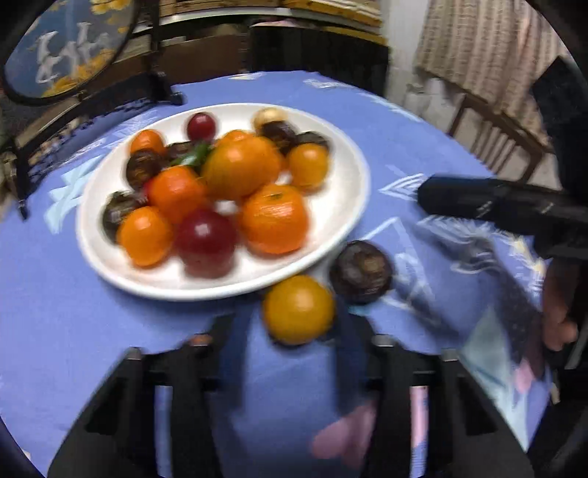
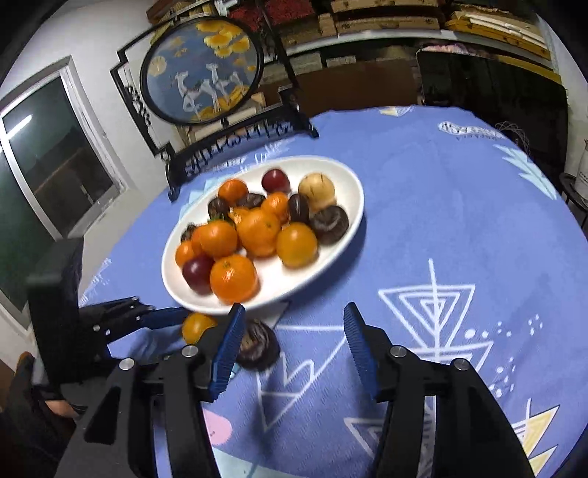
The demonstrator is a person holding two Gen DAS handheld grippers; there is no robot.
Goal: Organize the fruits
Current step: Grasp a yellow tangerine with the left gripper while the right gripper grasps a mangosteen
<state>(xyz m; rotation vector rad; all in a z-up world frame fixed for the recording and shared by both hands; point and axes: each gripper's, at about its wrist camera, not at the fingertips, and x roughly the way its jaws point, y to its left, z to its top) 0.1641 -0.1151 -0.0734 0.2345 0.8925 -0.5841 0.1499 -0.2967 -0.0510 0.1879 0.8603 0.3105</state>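
Observation:
A white oval plate (image 1: 330, 228) (image 2: 352, 191) on the blue tablecloth holds several oranges, dark mangosteens and red plums. A loose orange (image 1: 298, 308) (image 2: 196, 326) lies on the cloth by the plate's near rim, with a dark mangosteen (image 1: 361, 271) (image 2: 257, 343) beside it. My left gripper (image 1: 290, 331) is open, its blue fingers either side of the loose orange, not closed on it. My right gripper (image 2: 294, 312) is open and empty over the cloth; the mangosteen sits by its left finger (image 2: 229, 342). The right gripper's body shows in the left wrist view (image 1: 496, 206).
A round painted screen on a black stand (image 2: 202, 70) (image 1: 70, 47) stands at the table's far left edge. A chair (image 1: 499, 125) is off the far right side. Shelves with boxes (image 2: 386, 22) line the back wall. A window (image 2: 44, 154) is at the left.

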